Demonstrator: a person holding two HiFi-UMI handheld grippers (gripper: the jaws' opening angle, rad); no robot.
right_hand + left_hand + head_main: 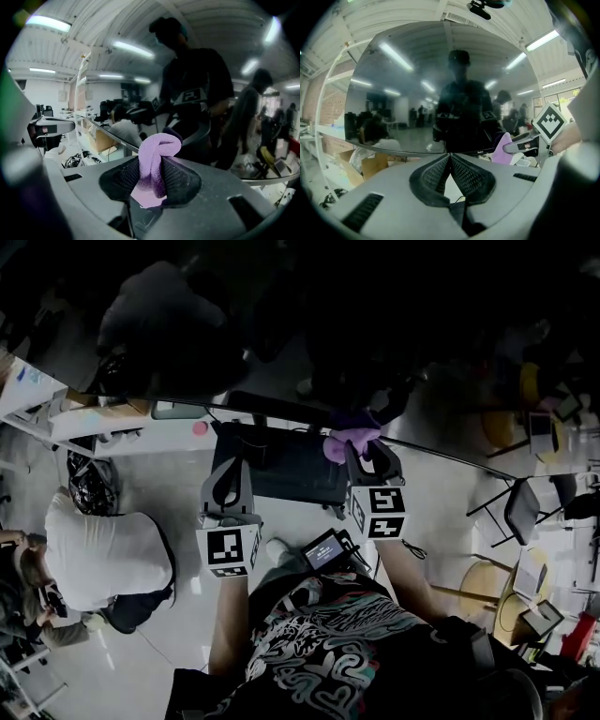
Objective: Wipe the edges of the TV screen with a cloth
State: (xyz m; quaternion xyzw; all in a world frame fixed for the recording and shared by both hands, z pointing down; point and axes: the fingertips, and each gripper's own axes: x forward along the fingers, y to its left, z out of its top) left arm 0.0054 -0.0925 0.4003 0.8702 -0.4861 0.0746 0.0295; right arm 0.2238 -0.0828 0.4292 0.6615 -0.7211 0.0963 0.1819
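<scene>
- A person stood before a dark TV screen (440,84) that mirrored the room, holding a gripper in each hand.
- The right gripper (156,165) was clamped on a bunched purple cloth (158,145), which stuck up out of its jaws.
- The cloth sat right by the screen's lower edge, towards its right end.
- The left gripper (450,157) was closed on nothing, its pads pressed together, pointing at the middle of the lower edge.

No text can be read with certainty. A small white brand mark (482,151) stands on the lower bezel of the TV (440,93), just beyond the left gripper (450,157), too small to read.
</scene>
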